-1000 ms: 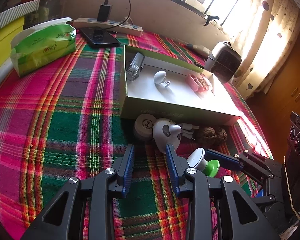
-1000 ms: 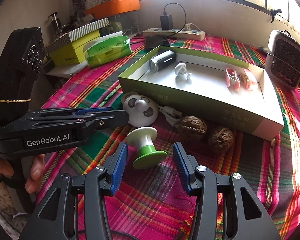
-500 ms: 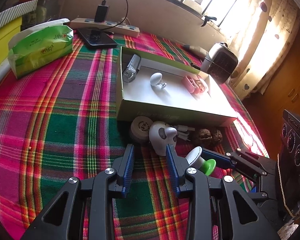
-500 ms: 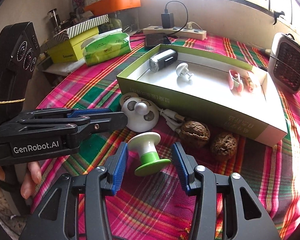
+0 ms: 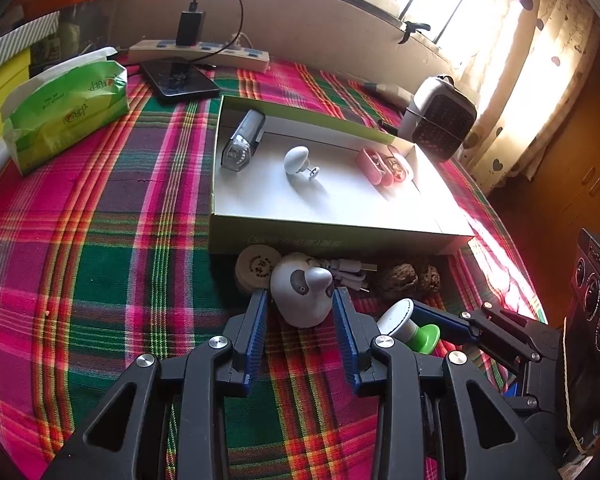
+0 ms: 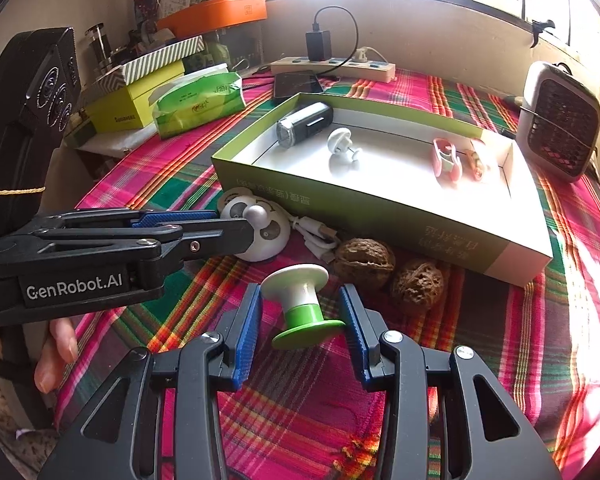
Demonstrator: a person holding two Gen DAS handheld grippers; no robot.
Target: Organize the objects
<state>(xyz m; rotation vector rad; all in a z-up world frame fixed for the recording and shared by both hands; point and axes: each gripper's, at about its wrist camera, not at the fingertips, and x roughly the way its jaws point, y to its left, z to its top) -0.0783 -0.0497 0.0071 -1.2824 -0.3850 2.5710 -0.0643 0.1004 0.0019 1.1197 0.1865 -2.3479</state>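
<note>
My left gripper is open, its blue pads on either side of a white panda-faced dome, not touching it. My right gripper is open around a white and green spool that leans on the cloth; the spool also shows in the left wrist view. A green-sided box holds a black light, a white knob and a pink case. In front of the box lie a round disc, a white cable and two walnuts.
A green tissue pack, a phone and a power strip are at the back left. A small heater stands by the box's far right corner. Stacked boxes are at the left edge of the table.
My left gripper has moved forward, so the panda dome now sits between its pads. My right gripper has moved forward around the spool. Both stay open.
</note>
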